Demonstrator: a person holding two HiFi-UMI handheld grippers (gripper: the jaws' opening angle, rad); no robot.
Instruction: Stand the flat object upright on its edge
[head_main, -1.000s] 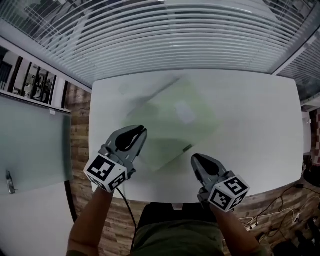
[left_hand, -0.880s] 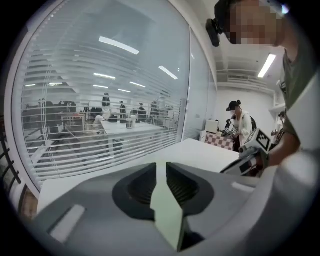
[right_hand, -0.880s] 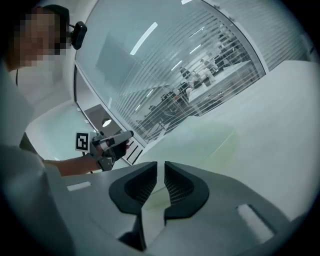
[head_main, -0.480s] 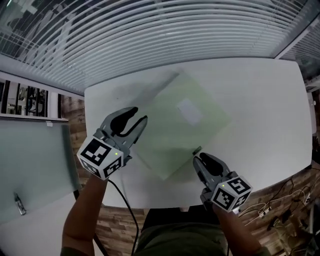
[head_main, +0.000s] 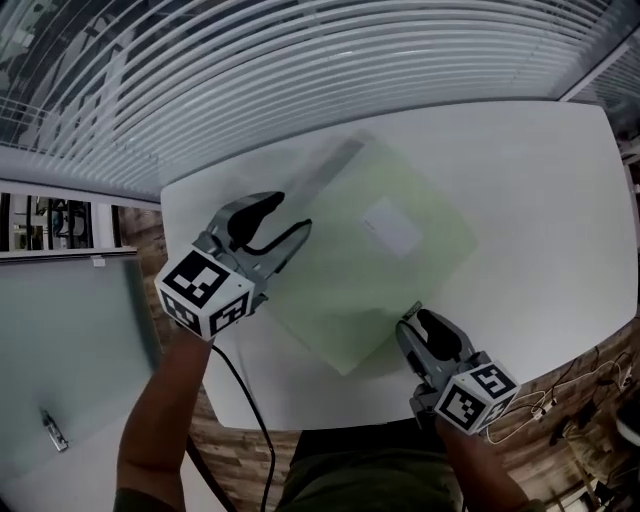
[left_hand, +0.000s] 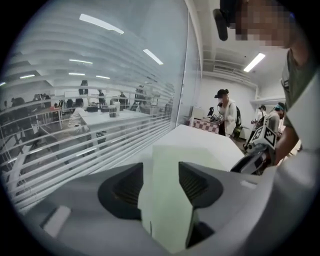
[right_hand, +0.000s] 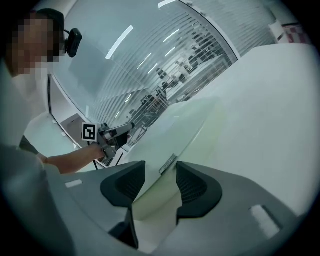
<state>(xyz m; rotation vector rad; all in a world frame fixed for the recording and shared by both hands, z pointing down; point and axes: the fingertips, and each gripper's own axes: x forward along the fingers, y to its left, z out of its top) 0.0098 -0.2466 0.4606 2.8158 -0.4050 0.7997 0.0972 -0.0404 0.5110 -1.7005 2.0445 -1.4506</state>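
Flat object (head_main: 375, 250) looks thin, light, maybe floppy. Your left gripper (head_main: 290, 232) and right gripper (head_main: 413, 318) have just opened their fingers, which stand apart at its opposite edges; pinch there.

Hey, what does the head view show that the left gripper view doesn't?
Only the head view: the white label on the pale green sheet and the sheet's whole outline. Only the left gripper view: people standing across the room. Both: the sheet lying on the white table, plus the left gripper and right gripper; their jaws have just been opening and stand apart, a sheet edge between each pair, unpressed.
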